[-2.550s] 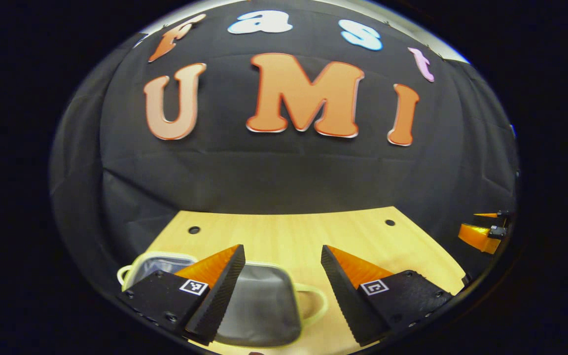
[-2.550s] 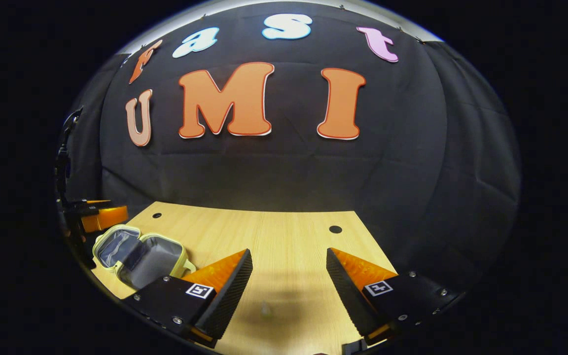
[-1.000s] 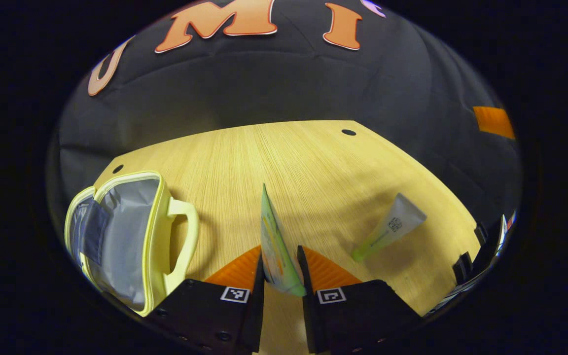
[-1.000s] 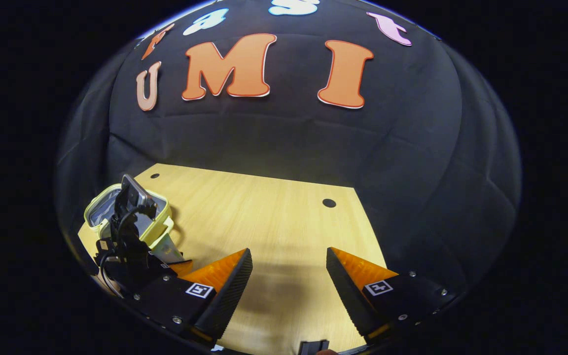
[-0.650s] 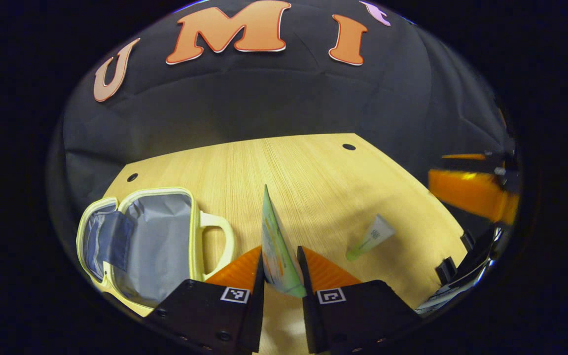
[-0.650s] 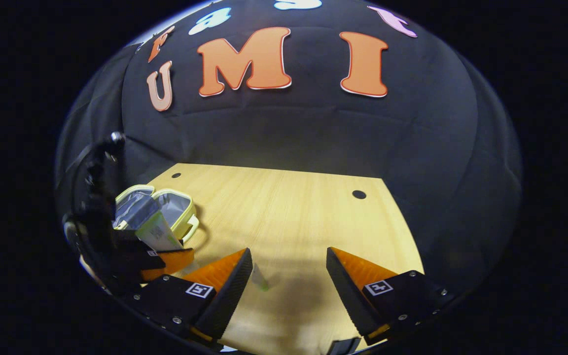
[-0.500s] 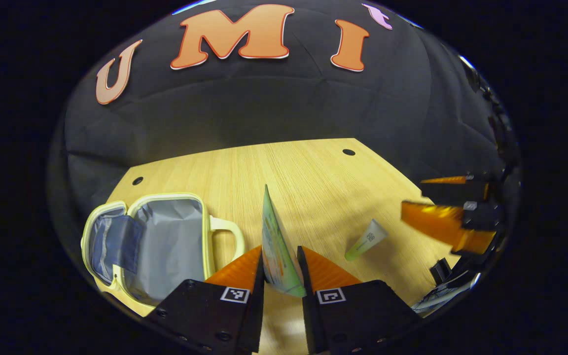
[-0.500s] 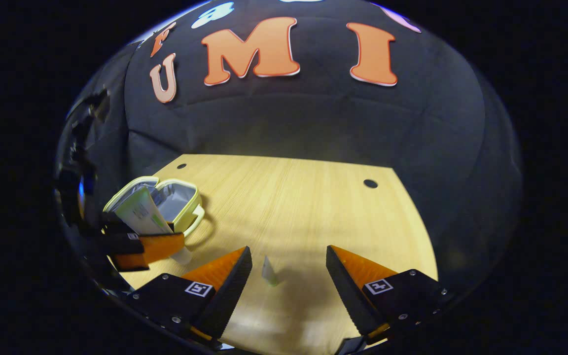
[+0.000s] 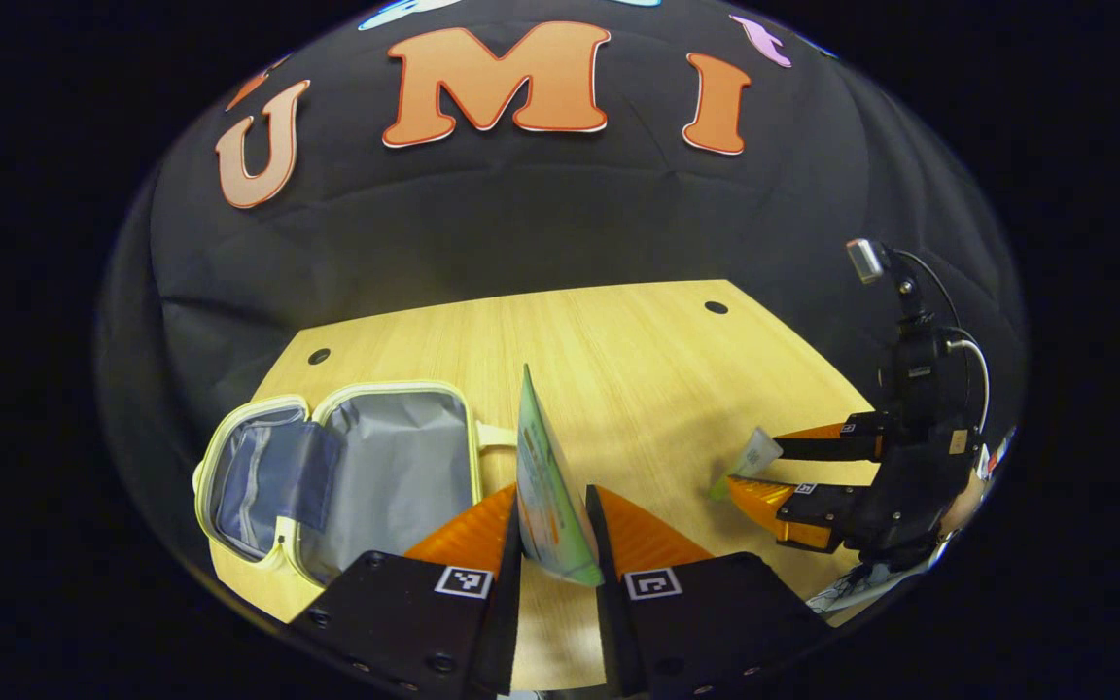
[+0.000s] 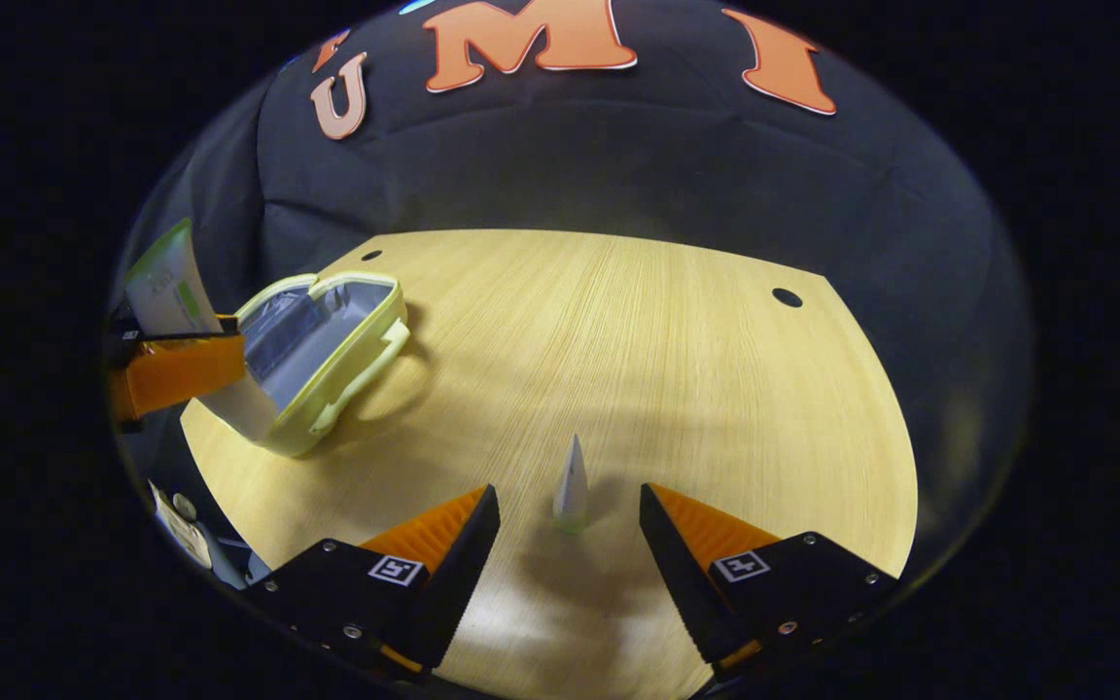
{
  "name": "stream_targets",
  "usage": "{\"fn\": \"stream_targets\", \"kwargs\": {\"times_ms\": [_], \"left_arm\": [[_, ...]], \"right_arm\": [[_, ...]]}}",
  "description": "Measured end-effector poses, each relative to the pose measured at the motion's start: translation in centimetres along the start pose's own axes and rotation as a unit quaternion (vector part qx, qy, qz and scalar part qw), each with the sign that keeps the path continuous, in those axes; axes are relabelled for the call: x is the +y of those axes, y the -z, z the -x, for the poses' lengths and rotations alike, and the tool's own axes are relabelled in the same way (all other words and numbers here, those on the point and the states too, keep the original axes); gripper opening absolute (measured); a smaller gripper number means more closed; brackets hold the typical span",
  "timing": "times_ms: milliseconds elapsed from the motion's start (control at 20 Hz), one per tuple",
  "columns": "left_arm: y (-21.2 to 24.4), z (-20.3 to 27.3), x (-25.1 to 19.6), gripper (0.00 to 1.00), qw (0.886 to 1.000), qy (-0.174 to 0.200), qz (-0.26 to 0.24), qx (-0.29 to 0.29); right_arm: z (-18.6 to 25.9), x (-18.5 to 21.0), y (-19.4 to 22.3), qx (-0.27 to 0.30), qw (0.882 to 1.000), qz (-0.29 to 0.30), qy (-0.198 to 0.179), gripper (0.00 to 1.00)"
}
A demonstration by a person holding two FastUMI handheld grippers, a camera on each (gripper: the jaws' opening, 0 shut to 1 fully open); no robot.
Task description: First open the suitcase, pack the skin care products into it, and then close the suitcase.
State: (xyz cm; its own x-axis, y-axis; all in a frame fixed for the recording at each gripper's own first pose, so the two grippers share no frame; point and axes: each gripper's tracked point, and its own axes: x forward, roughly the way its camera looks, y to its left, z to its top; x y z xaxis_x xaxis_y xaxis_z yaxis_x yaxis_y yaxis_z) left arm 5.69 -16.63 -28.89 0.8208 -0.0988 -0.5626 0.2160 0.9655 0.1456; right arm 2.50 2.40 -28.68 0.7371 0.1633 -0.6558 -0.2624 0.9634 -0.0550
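So the left gripper (image 9: 553, 520) is clamped tight on a flat green-and-white tube (image 9: 545, 486), both fingers pressing its sides, tube standing edge-on and pointing up out of the jaws above the counter (image 9: 618, 350). Just to its left the suitcase (image 9: 346, 476), a little pale yellow zip case with grey lining, lies wide open on the wood, handle toward the tube.

In the right gripper view, the right gripper (image 10: 570, 530) is spread wide with nothing in it, hovering low over a second small tube (image 10: 572, 481) that lies on the counter between the two fingers, touching neither one. In that view the suitcase (image 10: 327, 350) sits well off to the left, with the left gripper (image 10: 176, 369) and its tube (image 10: 169, 287) near it at the edge. From the left gripper view you can spot the right gripper (image 9: 813, 476) straddling the small tube (image 9: 750, 459).
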Motion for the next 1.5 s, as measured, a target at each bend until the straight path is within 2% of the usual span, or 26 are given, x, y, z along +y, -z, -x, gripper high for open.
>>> {"fn": "stream_targets", "kwargs": {"times_ms": [200,250,450,550,750,1000,1050,1100,1250,1500], "left_arm": [[0.7,0.2,1.1,0.35,1.000,-0.002,0.023,0.005],[0.6,0.2,1.4,0.35,1.000,-0.004,0.025,0.006],[0.4,0.3,2.9,0.35,0.999,-0.011,0.031,0.005],[0.1,0.7,3.7,0.35,0.999,-0.014,0.030,0.003],[-1.6,2.2,6.6,0.35,0.999,-0.028,0.029,-0.002],[-4.1,4.0,11.6,0.35,1.000,-0.006,0.025,0.017],[-4.4,3.8,12.8,0.35,0.999,0.005,0.028,0.027],[-4.5,3.2,13.9,0.35,0.998,0.019,0.031,0.042],[-2.6,0.9,17.1,0.34,0.991,0.056,0.018,0.121],[1.7,-4.3,19.2,0.35,0.962,0.122,0.004,0.243]], "right_arm": [[-2.0,0.9,1.4,0.036,0.999,0.012,-0.007,0.74],[-2.3,0.8,1.5,0.040,0.999,0.014,-0.005,0.58],[-2.7,0.9,2.0,0.055,0.998,0.024,-0.002,0.31],[-2.3,0.5,1.6,0.056,0.998,0.033,0.007,0.27],[-0.1,1.5,0.0,0.052,0.998,0.011,-0.015,0.27],[2.0,3.7,-2.9,0.036,0.998,-0.018,-0.039,0.27],[2.2,4.3,-3.3,0.036,0.998,-0.024,-0.039,0.22],[2.5,4.9,-3.5,0.036,0.998,-0.034,-0.039,0.27],[3.1,6.7,-4.5,0.034,0.996,-0.080,-0.024,0.27],[4.3,9.1,-5.3,0.026,0.989,-0.148,0.013,0.27]]}}
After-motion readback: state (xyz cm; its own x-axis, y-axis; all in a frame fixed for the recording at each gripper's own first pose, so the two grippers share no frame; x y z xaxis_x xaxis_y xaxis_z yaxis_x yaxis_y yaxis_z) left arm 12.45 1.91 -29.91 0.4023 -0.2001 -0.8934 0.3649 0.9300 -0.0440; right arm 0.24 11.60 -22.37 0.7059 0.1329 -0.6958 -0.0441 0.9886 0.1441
